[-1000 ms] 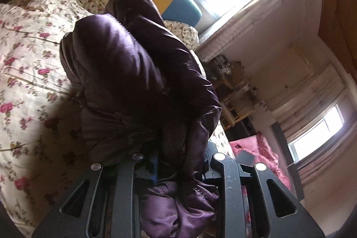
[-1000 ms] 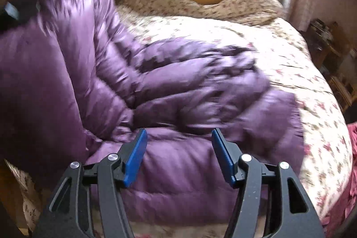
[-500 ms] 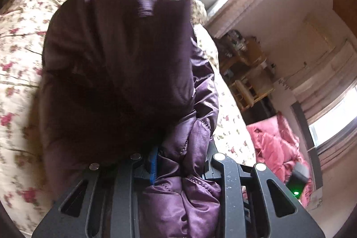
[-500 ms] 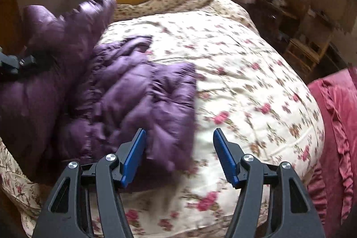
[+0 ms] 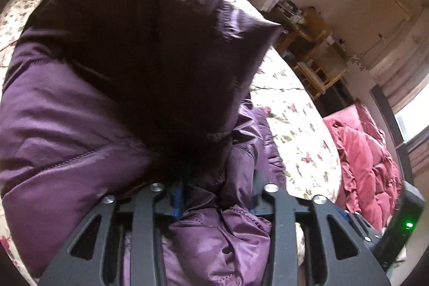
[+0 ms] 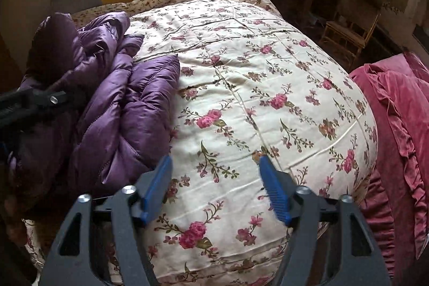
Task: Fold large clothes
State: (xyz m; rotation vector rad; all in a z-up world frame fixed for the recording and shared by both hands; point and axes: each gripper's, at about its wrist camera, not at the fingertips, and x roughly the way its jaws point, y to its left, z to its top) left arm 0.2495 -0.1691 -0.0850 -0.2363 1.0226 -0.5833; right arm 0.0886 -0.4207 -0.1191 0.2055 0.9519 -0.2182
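Purple jacket (image 6: 126,103): bunched on the floral quilt (image 6: 268,98), left side of the bed.
Left gripper (image 5: 214,195): clamped on a jacket fold.
Right gripper (image 6: 214,186): jaws spread, holding nothing, over the quilt.

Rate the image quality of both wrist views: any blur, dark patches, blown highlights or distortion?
Left wrist view: sharp, but the raised purple jacket is backlit, its middle nearly black; the window at the right edge is blown out. Right wrist view: evenly lit and crisp on the flowered bedspread, dim in the corners; fisheye bulges the bed.
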